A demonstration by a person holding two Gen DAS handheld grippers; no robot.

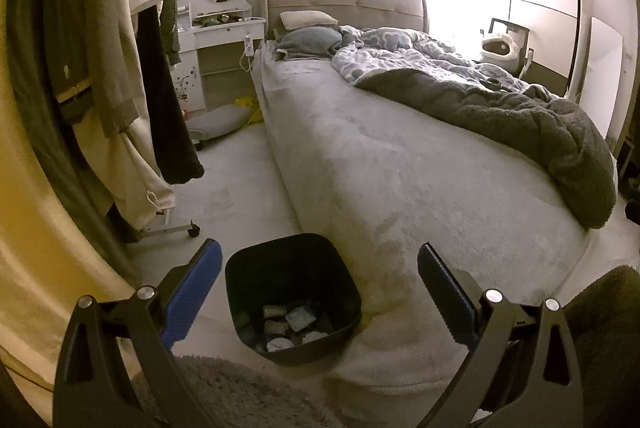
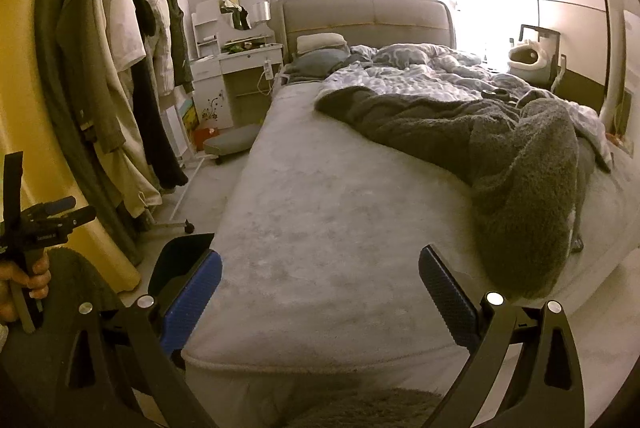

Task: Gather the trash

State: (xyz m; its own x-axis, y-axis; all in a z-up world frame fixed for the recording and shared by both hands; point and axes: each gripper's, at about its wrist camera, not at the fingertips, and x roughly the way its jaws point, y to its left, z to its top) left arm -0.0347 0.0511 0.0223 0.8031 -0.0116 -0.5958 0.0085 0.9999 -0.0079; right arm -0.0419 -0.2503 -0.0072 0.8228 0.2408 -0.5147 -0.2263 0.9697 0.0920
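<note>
- The left gripper (image 1: 319, 264) hangs over the foot end of the bed (image 1: 400, 164), its jaws spread wide with nothing between them; the blue pads (image 1: 192, 292) are bare.
- The black bin (image 1: 294, 292) stands on the floor tight against the near corner of the bed, on the bed's left side; its mouth faces up and it is seen between the 2 open fingers.
- Inside the bin lies the trash (image 1: 294, 324), several crumpled pale and greenish scraps piled on the bottom.
- The right gripper (image 2: 320, 264) is also above the foot of the bed, jaws wide apart and holding nothing; only bare mattress shows between them.
- In the right wrist view a corner of the bin (image 2: 188, 260) peeks out behind the gripper's left finger, at the bed's near left corner.
- The person's left hand (image 2: 24, 280) grips the handle of the other tool, left of the bed's foot.
- A dark grey blanket (image 2: 520, 156) is bunched over the right half of the bed, a patterned duvet (image 2: 416, 72) behind it toward the headboard.
- A clothes rack (image 2: 120, 68) full of hanging garments stands left of the bed; a white dressing surface with a round mirror (image 2: 244, 4) sits beside the headboard.
</note>
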